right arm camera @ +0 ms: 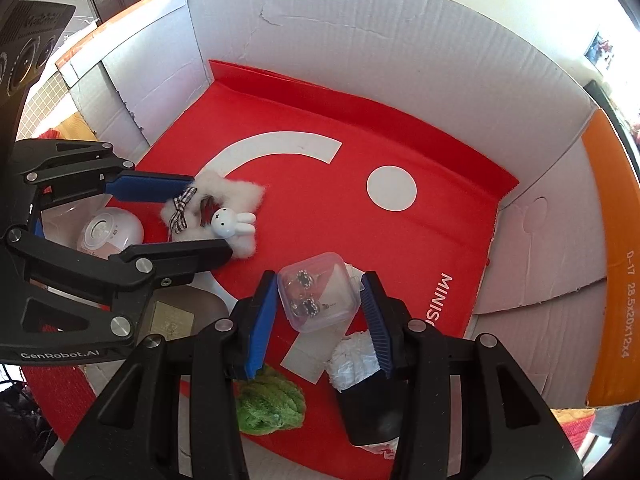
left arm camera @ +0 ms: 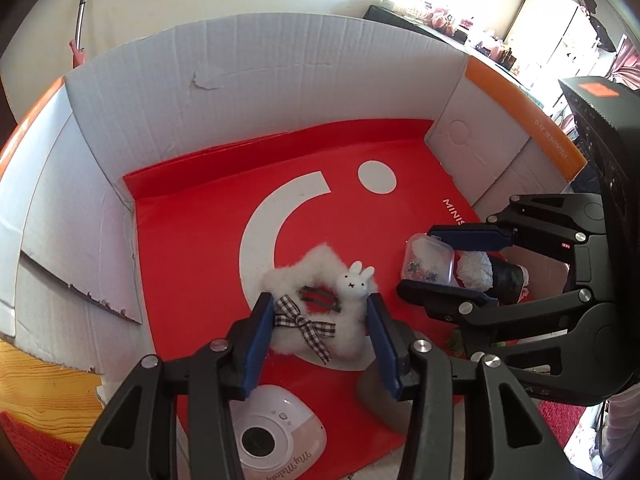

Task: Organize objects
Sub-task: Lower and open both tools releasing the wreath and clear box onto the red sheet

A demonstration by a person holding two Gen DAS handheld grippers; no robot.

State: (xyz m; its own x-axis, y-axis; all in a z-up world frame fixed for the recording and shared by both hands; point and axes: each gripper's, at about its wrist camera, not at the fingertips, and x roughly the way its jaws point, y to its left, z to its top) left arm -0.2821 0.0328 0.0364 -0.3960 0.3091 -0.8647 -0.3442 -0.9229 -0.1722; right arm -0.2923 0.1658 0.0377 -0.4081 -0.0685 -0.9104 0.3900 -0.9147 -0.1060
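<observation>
A white fluffy hair clip with a checked bow and a small rabbit figure (left arm camera: 320, 304) lies on the red sheet inside a white cardboard box (left arm camera: 248, 80). My left gripper (left arm camera: 320, 312) is open, its jaws on either side of the clip. It also shows in the right wrist view (right arm camera: 208, 216). My right gripper (right arm camera: 320, 300) is open around a small clear plastic case with earrings (right arm camera: 316, 290), which rests on the sheet. The case also shows in the left wrist view (left arm camera: 428, 258).
In the box near me lie a pink-and-white toy camera (left arm camera: 276, 440), a green fuzzy scrunchie (right arm camera: 270, 404), a black tube with a white crumpled top (right arm camera: 366, 392) and a grey case (right arm camera: 180, 316). A brush (left arm camera: 82, 12) lies on the table behind the box.
</observation>
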